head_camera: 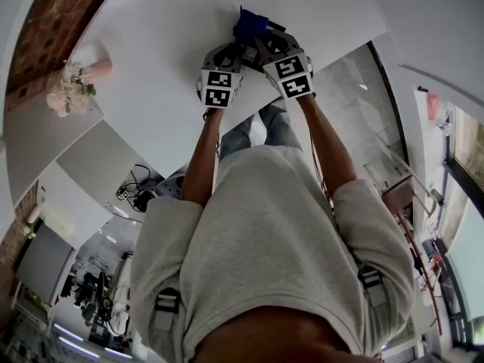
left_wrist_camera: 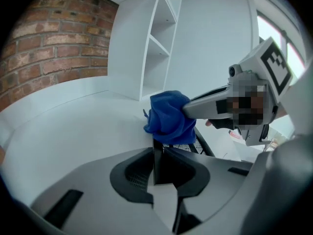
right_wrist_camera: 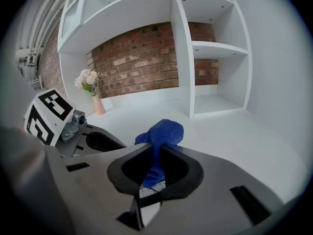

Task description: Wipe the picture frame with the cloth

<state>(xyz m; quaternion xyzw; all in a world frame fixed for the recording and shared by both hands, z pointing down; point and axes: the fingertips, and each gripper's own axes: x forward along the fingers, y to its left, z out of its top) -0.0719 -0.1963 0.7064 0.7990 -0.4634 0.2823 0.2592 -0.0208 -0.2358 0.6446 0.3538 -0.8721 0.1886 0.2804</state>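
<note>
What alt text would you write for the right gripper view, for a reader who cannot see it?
The right hand-held gripper clamps a bunched blue cloth over a white surface. The left hand-held gripper sits alongside; behind stand white shelves, a brick wall and flowers.

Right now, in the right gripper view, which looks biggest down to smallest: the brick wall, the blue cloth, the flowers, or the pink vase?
1. brick wall
2. blue cloth, though it sits close to the camera, which makes it look bigger
3. flowers
4. pink vase, a little smaller than the flowers
</note>
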